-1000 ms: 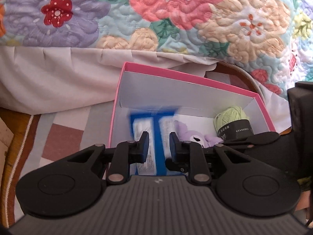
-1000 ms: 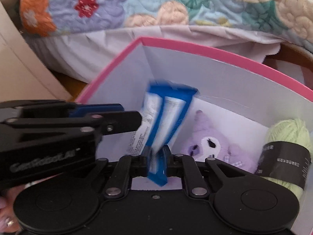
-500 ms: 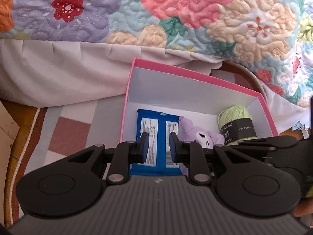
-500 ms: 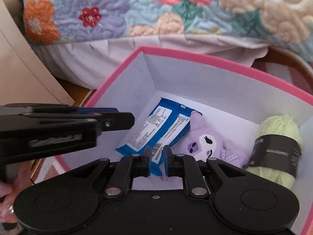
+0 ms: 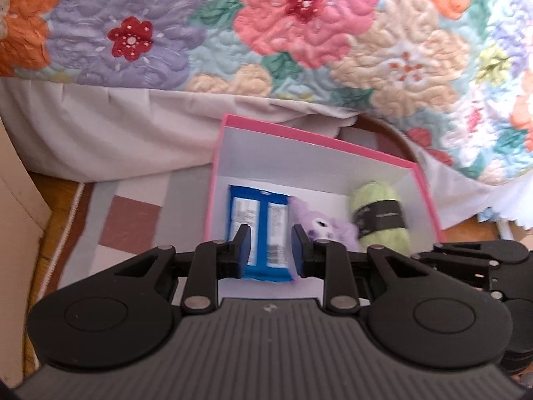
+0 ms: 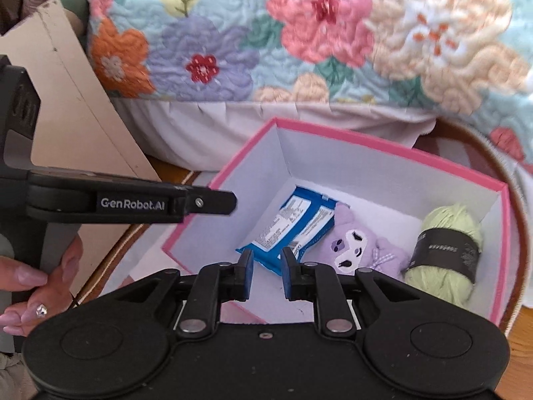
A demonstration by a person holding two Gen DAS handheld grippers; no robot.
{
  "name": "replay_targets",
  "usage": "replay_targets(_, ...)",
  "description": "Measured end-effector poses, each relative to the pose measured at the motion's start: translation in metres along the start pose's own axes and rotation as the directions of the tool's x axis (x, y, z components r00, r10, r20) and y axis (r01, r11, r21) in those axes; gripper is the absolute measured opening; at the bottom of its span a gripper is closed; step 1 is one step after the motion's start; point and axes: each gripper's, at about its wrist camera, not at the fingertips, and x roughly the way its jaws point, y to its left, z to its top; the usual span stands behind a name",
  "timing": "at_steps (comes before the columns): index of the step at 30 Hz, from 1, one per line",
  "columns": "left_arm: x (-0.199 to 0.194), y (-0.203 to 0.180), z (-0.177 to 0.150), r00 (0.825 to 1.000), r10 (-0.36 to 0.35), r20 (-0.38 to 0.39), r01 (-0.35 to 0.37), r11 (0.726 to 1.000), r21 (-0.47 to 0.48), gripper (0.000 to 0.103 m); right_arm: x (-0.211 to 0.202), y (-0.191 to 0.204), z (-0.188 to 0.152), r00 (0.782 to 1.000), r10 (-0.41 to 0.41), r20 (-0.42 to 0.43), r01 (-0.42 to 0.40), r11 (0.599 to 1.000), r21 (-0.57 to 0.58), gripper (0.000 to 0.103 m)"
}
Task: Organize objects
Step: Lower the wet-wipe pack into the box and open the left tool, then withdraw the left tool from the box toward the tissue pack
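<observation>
A pink box (image 5: 316, 140) with white inner walls sits on the floor by the bed. Inside it lie a blue wipes packet (image 5: 256, 206) flat on the left, a purple plush toy (image 5: 319, 226) in the middle and a green yarn ball (image 5: 379, 213) with a black band on the right. My left gripper (image 5: 269, 250) hovers above the box's near edge, its jaws opening with nothing between them. Above the packet (image 6: 293, 223), plush (image 6: 356, 250) and yarn (image 6: 446, 250), my right gripper (image 6: 267, 271) is also opening a narrow gap and holds nothing.
A flowered quilt (image 5: 299, 16) and a pale bed skirt hang right behind the box. A checked rug (image 5: 126, 220) lies under and left of it. A brown cardboard sheet (image 6: 66, 100) leans at the left. A person's hand (image 6: 26, 276) grips the left tool.
The right gripper let go of the blue packet, which now lies flat in the box. Both grippers have pulled up and back from the box.
</observation>
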Motion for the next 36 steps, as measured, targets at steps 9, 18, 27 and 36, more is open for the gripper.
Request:
replay_targets(9,-0.042,-0.023,-0.002,1.0,0.003,0.01,-0.004,1.0,0.03,0.028,-0.039,0.019,0.0,0.997,-0.067,0.039,0.069,0.996,-0.053,0.031)
replay_targets(18,-0.079,-0.04,-0.006,0.997,0.032,-0.068,-0.027,0.997,0.071,0.03,-0.073,0.03,-0.001,0.995,-0.088,0.055,0.091,0.994,-0.056,0.035)
replay_targets(27,-0.107,-0.051,-0.015,0.995,0.025,-0.093,-0.012,0.99,0.139,0.041,-0.104,0.038,-0.011,0.994,-0.099,0.051,0.101,0.994,-0.045,0.051)
replay_targets(36,-0.133,-0.064,-0.016,0.997,0.032,-0.068,-0.017,0.977,0.214,0.059,-0.127,0.042,-0.013,0.991,-0.119,0.055,0.122,0.991,-0.046,0.062)
